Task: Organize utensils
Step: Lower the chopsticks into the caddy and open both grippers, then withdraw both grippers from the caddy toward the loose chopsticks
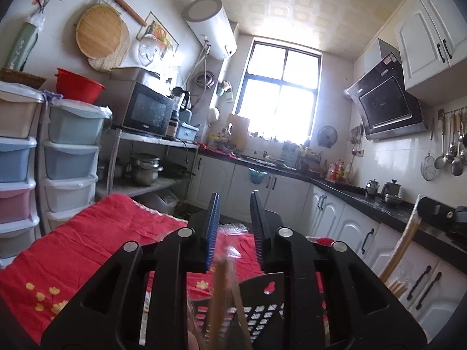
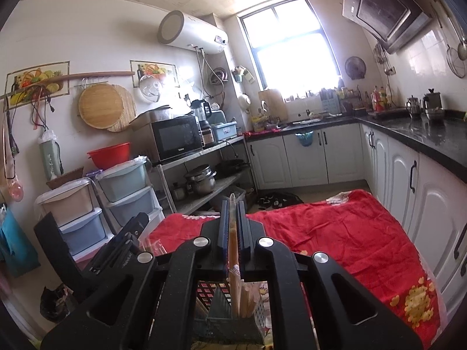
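My left gripper (image 1: 233, 213) is open and empty above the red flowered cloth (image 1: 87, 239). Below its jaws stands a black perforated utensil holder (image 1: 256, 312) with wooden chopsticks (image 1: 221, 297) in clear wrap sticking up in it. My right gripper (image 2: 232, 221) is shut on a bundle of wrapped wooden chopsticks (image 2: 232, 248) whose lower ends stand in the black holder (image 2: 216, 294). The right gripper also shows at the right edge of the left wrist view (image 1: 437, 213), with its chopsticks (image 1: 400, 256). The left gripper shows at the left of the right wrist view (image 2: 122, 245).
The red cloth (image 2: 335, 233) covers a table in a narrow kitchen. Stacked plastic drawers (image 1: 70, 157) and a metal shelf with a microwave (image 1: 146, 110) stand on the left. White cabinets under a black counter (image 2: 432, 137) run along the right. Ladles hang on the wall (image 1: 452, 151).
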